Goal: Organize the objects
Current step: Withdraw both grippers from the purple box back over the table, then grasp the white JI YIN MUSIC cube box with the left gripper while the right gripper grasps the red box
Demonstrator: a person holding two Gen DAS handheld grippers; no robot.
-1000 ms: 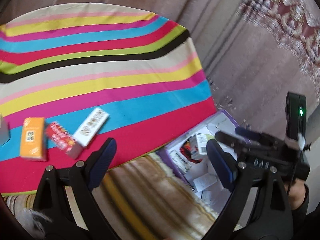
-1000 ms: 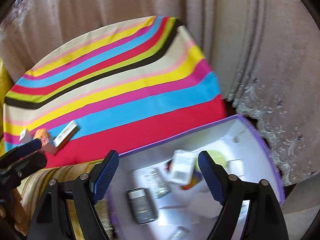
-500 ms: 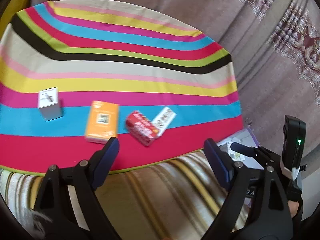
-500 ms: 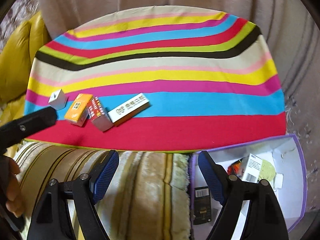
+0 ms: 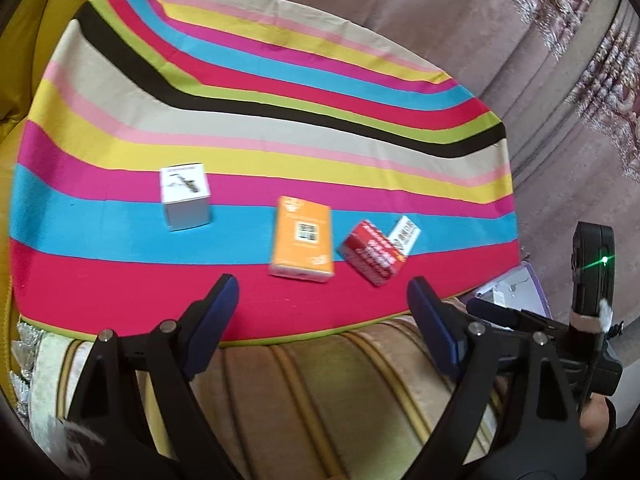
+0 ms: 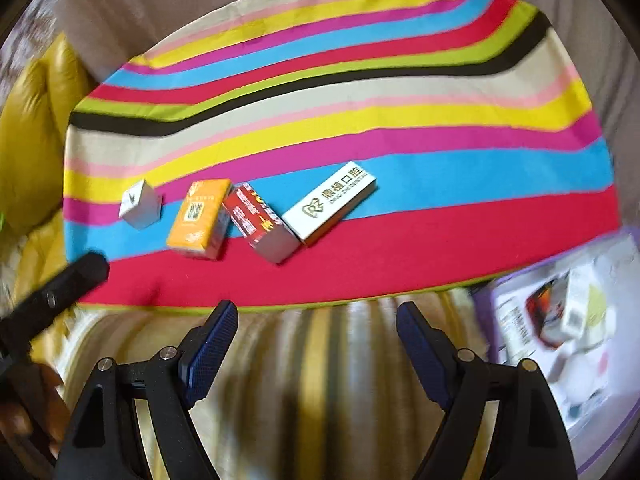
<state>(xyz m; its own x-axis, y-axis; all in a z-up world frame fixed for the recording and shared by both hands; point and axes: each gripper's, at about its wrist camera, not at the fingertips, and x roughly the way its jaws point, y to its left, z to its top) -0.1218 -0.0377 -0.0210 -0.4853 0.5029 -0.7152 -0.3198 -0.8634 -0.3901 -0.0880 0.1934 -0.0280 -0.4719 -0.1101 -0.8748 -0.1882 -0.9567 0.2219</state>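
Left wrist view: the left gripper point(image 5: 322, 300) is spread wide and empty over the bright striped cloth point(image 5: 256, 128); the flat orange cardboard box point(image 5: 302, 238) sits at twelve o'clock, the small white cube box point(image 5: 185, 196) at ten, the red carton point(image 5: 372, 256) at one. The right gripper point(image 6: 316, 326) also gapes empty, the long white box point(image 6: 330, 202) at twelve, the purple-rimmed bin point(image 6: 560, 320) at three.

Yellow leather cushion point(image 5: 24, 60), draped curtain point(image 5: 560, 92)

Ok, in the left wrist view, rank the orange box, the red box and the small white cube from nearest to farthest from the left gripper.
From the left gripper:
1. Orange box, just ahead, centre.
2. Red box, ahead right, against a long white box.
3. Small white cube, ahead left, standing alone.
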